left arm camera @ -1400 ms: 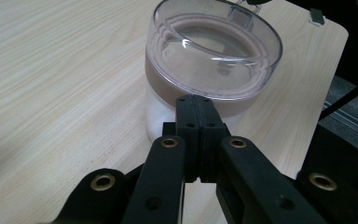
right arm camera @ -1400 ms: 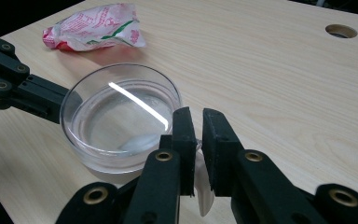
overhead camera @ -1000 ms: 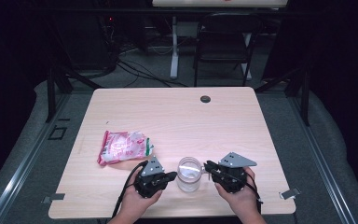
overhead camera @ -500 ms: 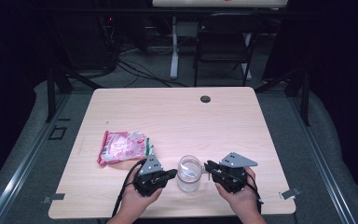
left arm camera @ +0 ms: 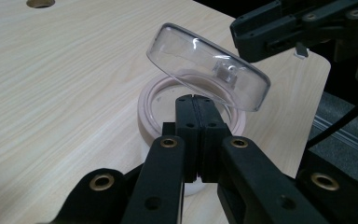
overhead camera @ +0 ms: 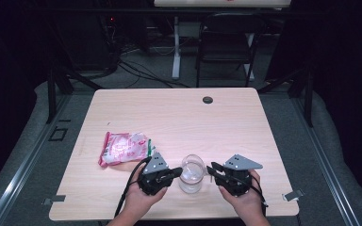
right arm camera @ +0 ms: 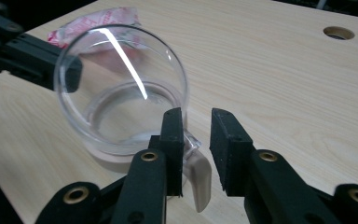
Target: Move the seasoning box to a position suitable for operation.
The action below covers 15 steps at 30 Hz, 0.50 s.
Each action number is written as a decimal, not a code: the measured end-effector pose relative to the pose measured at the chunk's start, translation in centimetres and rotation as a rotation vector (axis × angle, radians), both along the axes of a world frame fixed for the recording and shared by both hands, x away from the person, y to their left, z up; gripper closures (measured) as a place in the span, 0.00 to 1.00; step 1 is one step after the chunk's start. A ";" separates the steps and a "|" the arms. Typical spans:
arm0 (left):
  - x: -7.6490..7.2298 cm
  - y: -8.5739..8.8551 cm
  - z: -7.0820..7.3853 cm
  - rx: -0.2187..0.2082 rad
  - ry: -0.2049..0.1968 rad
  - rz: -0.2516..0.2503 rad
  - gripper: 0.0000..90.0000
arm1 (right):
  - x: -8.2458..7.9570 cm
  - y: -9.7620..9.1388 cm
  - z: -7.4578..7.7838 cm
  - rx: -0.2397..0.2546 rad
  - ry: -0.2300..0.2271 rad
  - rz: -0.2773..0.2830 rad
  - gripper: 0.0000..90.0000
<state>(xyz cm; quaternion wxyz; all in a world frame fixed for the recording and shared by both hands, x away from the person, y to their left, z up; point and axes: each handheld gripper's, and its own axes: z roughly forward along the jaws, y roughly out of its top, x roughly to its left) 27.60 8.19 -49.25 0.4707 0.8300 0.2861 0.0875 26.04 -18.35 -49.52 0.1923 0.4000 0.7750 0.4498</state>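
Note:
A small clear jar (overhead camera: pixel 191 175) stands near the table's front edge between both grippers. Its pale rim (left arm camera: pixel 145 107) is uncovered and its clear hinged lid (left arm camera: pixel 205 70) is tilted up over it. My left gripper (overhead camera: pixel 176 172) is shut, and its tips (left arm camera: pixel 196 100) rest against the jar's near rim; I cannot tell whether they pinch it. My right gripper (overhead camera: pixel 212 168) is open on the jar's other side. A translucent tab (right arm camera: pixel 200 177) on the jar lies beside its left jaw, and the raised lid (right arm camera: pixel 121 79) stands just beyond its tips (right arm camera: pixel 197 116).
A pink and white snack packet (overhead camera: pixel 122 148) lies left of the jar, behind my left hand. A round cable hole (overhead camera: pixel 208 100) sits near the table's far edge. A dark chair (overhead camera: pixel 226 47) and cables stand on the floor beyond the table.

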 end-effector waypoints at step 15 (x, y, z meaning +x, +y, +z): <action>0.5 -1.8 1.9 0.017 -0.010 -0.013 0.93 | -2.8 1.3 0.8 -0.036 -0.051 0.079 0.56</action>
